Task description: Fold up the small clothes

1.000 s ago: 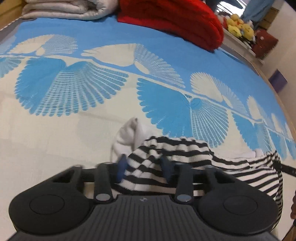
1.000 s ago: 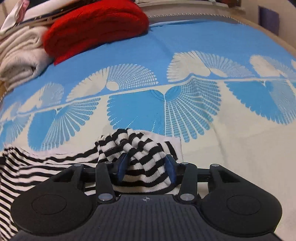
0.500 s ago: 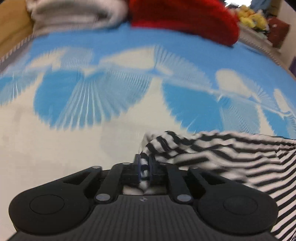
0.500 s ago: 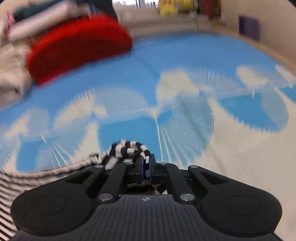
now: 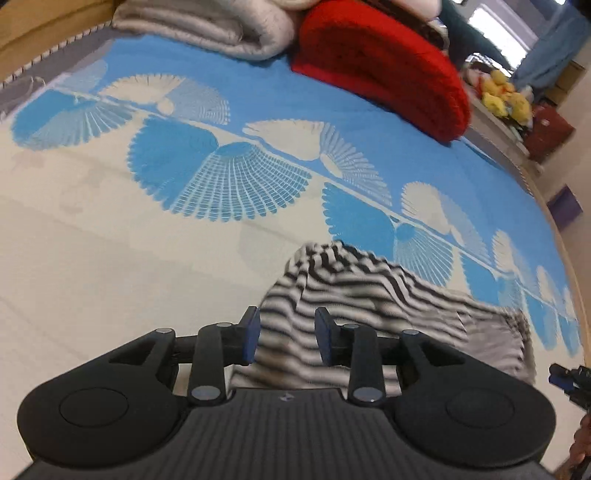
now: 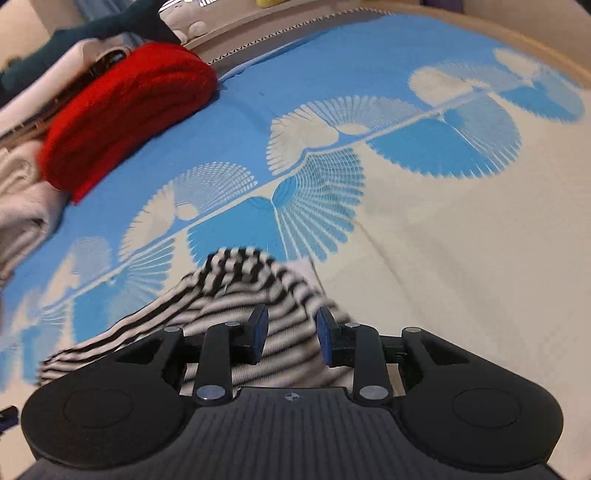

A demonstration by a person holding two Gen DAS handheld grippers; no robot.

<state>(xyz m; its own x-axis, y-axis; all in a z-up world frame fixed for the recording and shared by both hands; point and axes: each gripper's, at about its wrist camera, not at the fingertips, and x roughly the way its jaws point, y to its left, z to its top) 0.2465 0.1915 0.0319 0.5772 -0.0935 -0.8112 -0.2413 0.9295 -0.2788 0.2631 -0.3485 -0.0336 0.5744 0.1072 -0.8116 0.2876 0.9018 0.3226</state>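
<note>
A small black-and-white striped garment (image 5: 354,291) lies bunched on the blue-and-cream bedspread (image 5: 110,229). My left gripper (image 5: 286,338) is open, its blue pads either side of the garment's left end, with cloth between them. In the right wrist view the same garment (image 6: 236,291) is blurred and trails off to the left. My right gripper (image 6: 290,334) is open over its right end, with cloth between the pads. The right gripper's tip also shows at the left wrist view's right edge (image 5: 569,380).
A folded red knit (image 5: 384,62) and folded white blankets (image 5: 207,26) lie at the back of the bed; the red knit also shows in the right wrist view (image 6: 125,110). Yellow toys (image 5: 502,96) sit on a shelf beyond. The bed's right edge (image 5: 565,236) runs along the floor.
Both grippers were shut on the garment's ends half a second ago and have opened, letting the cloth drop. The garment now lies more bunched, with its far edge folded over.
</note>
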